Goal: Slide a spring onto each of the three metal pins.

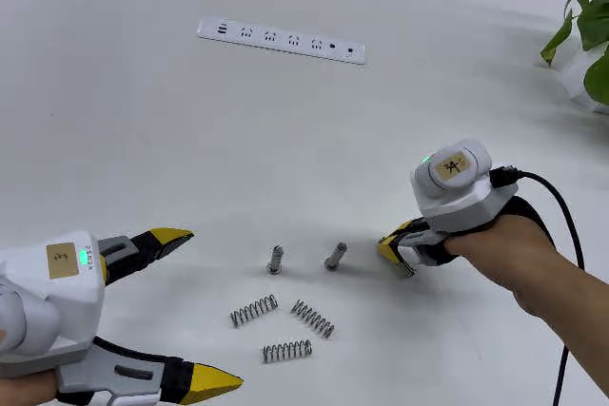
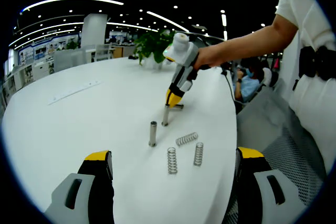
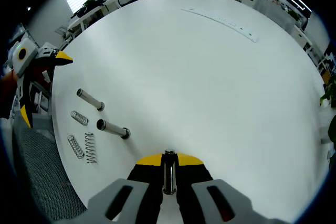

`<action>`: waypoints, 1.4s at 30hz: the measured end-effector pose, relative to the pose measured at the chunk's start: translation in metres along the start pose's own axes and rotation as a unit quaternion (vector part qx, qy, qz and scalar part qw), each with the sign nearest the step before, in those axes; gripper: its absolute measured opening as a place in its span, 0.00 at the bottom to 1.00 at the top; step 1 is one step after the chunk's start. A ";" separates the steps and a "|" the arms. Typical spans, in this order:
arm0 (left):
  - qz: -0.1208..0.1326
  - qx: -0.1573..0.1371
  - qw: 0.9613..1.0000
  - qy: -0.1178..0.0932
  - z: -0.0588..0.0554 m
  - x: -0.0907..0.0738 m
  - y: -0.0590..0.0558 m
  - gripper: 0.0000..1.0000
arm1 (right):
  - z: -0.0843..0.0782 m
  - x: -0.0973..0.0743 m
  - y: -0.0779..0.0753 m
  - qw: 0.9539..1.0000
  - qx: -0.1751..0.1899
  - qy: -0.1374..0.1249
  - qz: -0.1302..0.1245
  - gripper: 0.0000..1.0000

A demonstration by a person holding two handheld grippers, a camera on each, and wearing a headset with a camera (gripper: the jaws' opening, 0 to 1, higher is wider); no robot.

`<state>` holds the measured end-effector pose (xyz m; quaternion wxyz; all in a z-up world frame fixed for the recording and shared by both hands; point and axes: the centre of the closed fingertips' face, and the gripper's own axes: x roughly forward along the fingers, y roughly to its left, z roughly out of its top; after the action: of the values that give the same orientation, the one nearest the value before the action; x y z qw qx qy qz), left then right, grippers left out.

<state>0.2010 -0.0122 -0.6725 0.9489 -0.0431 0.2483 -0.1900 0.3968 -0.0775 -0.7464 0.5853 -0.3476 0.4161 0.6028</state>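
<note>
While the white counter lies broad and bare toward its far side, the small parts are gathered close to its rounded near edge, which the two gripper views show just beyond the springs. At the left, the left hand-held gripper hovers with its yellow-tipped jaws spread wide and holding nothing, with open counter between it and the parts. Just to its right lie three springs of thin coiled wire, each on its side on the counter and apart from the others in a loose cluster. Behind them two metal pins stand upright, the left pin and the right pin, smooth, round and grey with a small flange at the base, near each other but not touching. Further right, the right hand-held gripper points its tips down close to the counter beside the right pin. Its own view shows the jaws closed narrow on a third pin, a slim shiny rod lying along the gap between them. A black cable trails from it past the person's forearm. Far back, a flat white power strip lies well apart from everything, and a leafy green plant sits at the far right.
</note>
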 end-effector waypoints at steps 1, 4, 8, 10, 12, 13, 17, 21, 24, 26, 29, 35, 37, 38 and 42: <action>0.000 0.001 1.000 0.000 0.000 0.000 0.000 0.99 | 0.001 -0.001 -0.001 1.000 0.000 -0.003 0.000 0.09; -0.001 0.001 1.000 0.000 -0.001 0.000 0.000 0.99 | 0.003 -0.004 -0.001 1.000 0.001 -0.012 -0.001 0.09; -0.001 0.001 1.000 0.001 -0.003 -0.001 0.001 0.99 | 0.004 -0.009 0.002 1.000 0.001 -0.022 -0.002 0.09; 0.000 0.002 1.000 0.001 -0.002 -0.001 0.000 0.99 | 0.004 -0.010 0.003 1.000 0.000 -0.028 -0.002 0.09; 0.000 0.003 1.000 0.001 -0.001 -0.001 -0.001 0.99 | 0.005 -0.011 0.002 0.999 0.001 -0.034 -0.002 0.09; 0.000 0.003 1.000 0.002 0.000 -0.001 -0.002 0.99 | 0.009 -0.013 0.002 0.999 0.001 -0.039 -0.001 0.09; -0.001 0.004 1.000 0.002 0.002 0.000 -0.003 0.99 | 0.008 -0.015 -0.001 0.999 0.006 -0.048 -0.003 0.09; -0.003 0.004 1.000 0.004 0.002 0.001 -0.006 0.99 | 0.008 -0.020 0.002 0.998 0.010 -0.062 -0.003 0.09; -0.003 0.004 1.000 0.003 0.003 0.001 -0.005 0.99 | 0.007 -0.022 0.004 0.998 0.012 -0.068 -0.004 0.09; -0.003 0.005 1.000 0.003 0.004 0.002 -0.006 0.99 | 0.008 -0.023 0.001 0.997 0.013 -0.071 -0.005 0.09; -0.003 0.006 1.000 0.003 0.006 0.002 -0.007 0.99 | 0.009 -0.026 0.001 0.997 0.014 -0.077 -0.007 0.09; -0.004 0.005 1.000 0.003 0.006 0.002 -0.008 0.99 | 0.005 -0.031 0.006 0.996 0.012 -0.085 -0.009 0.09; -0.004 0.007 1.000 0.004 0.007 0.002 -0.008 0.99 | 0.006 -0.033 0.005 0.996 0.012 -0.090 -0.010 0.09; -0.004 0.007 1.000 0.004 0.007 0.002 -0.008 0.99 | 0.007 -0.033 0.004 0.996 0.013 -0.093 -0.010 0.09; -0.004 0.007 1.000 0.003 0.008 0.002 -0.008 0.99 | 0.004 -0.035 0.007 0.995 0.013 -0.098 -0.012 0.09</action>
<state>0.2038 -0.0200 -0.6653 0.9477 -0.0367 0.2493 -0.1960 0.3930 -0.0885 -0.7130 0.6347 -0.2840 0.3610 0.6214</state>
